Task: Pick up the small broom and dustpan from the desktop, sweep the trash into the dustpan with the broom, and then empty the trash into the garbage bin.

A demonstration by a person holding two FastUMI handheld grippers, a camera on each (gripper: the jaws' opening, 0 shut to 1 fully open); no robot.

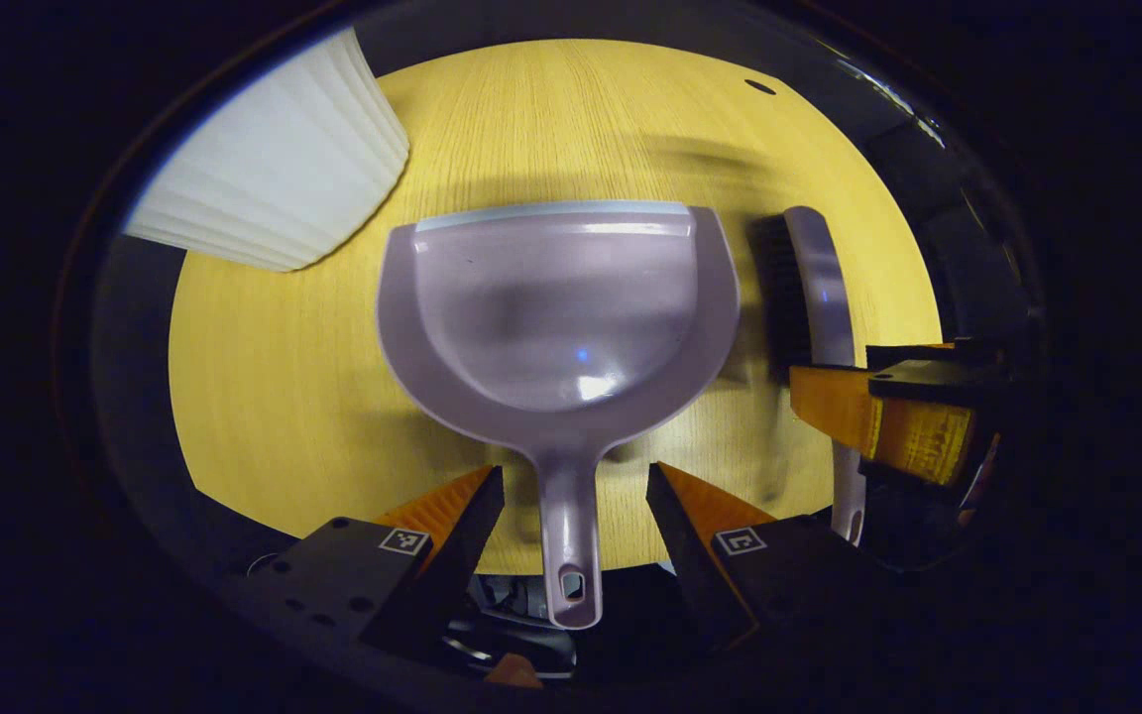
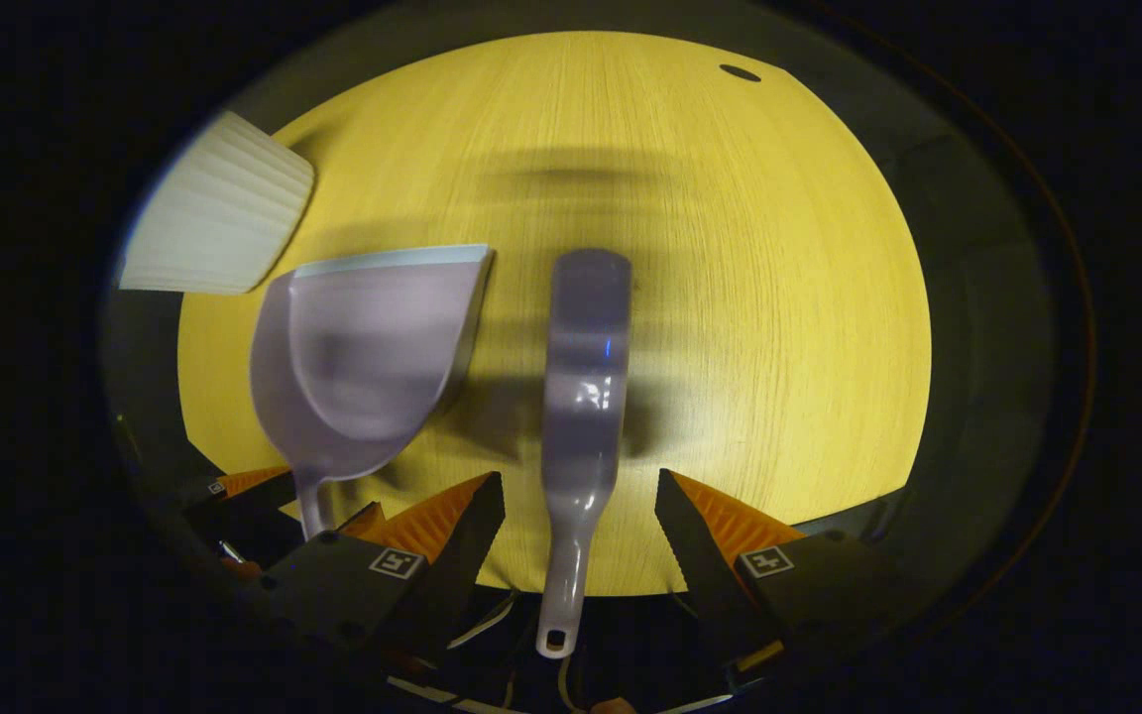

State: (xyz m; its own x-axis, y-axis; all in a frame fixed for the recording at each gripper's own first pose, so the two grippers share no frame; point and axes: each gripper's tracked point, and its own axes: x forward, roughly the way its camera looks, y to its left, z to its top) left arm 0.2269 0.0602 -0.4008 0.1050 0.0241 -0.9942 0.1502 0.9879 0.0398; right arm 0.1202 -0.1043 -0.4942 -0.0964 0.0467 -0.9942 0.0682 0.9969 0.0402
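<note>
The dustpan (image 1: 559,317) lies flat on the desktop (image 1: 274,397), its handle running back between the left gripper (image 1: 576,496) fingers, which stand wide apart and grip nothing. Just beside it the broom (image 2: 586,377) lies with its handle between the equally spread fingers of the right gripper (image 2: 581,501). The garbage bin (image 1: 274,169) stands beyond the left fingers. I'd worry a lopsided close would nudge either slim handle sideways and skid it off.

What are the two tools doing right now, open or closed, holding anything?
Left tool: open, fingers either side of the dustpan handle, not gripping it.
Right tool: open, fingers either side of the broom handle, not gripping it.
</note>
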